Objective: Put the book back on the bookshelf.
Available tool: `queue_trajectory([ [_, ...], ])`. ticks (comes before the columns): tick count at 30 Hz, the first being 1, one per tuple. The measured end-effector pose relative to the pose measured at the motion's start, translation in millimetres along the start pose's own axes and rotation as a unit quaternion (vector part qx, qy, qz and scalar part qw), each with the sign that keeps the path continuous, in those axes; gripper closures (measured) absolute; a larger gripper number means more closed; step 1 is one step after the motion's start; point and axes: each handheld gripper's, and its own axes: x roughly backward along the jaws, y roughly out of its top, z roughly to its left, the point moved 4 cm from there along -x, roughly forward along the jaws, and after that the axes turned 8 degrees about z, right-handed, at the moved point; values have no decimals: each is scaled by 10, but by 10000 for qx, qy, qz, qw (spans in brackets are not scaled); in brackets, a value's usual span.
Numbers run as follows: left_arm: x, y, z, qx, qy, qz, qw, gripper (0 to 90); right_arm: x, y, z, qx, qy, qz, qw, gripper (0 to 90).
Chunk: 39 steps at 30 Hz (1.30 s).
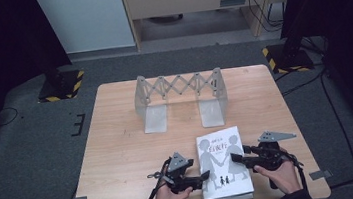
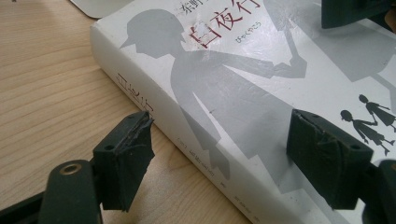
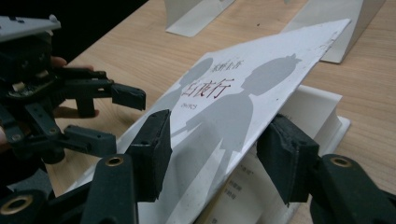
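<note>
A white book (image 1: 225,167) with grey silhouette figures and red title characters lies flat near the table's front edge. My left gripper (image 1: 206,177) is at the book's left side and stands open. In the left gripper view the left gripper (image 2: 222,140) straddles the book's spine (image 2: 159,116), one jaw over the wood and one over the cover. My right gripper (image 1: 235,158) is at the book's right side, open. In the right gripper view the front cover (image 3: 233,102) is raised at a slant and passes between the jaws of the right gripper (image 3: 217,140), with the pages (image 3: 308,112) showing below.
A grey expanding metal book rack (image 1: 180,96) stands at the middle back of the wooden table (image 1: 118,136), its two flat base plates pointing toward me. Black stands with yellow-striped feet (image 1: 61,85) flank the table on the floor.
</note>
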Motion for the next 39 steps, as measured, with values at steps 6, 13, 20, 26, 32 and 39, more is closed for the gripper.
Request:
queue_trajectory([
  [6, 2, 5, -1, -21, 2, -3, 10000, 212, -58, 49, 30, 75, -85, -115, 9999, 382],
  [13, 2, 7, 0, -21, -3, 4, 10000, 211, -15, 91, 5, 99, -182, -216, 9996, 370],
  [20, 7, 8, 6, -8, -17, 11, 10000, 209, 3, 97, 15, 98, -205, -284, 9993, 357],
  [26, 16, 14, 15, -97, 112, 4, 9999, 204, -48, 100, 64, 174, -146, -292, 9993, 346],
  [32, 5, 4, 30, 0, 55, 42, 10000, 203, -113, 22, 23, -52, 24, -58, 10000, 438],
  [39, -10, 2, 35, 19, 24, 34, 10000, 203, -159, -44, -34, -308, 216, 185, 9991, 496],
])
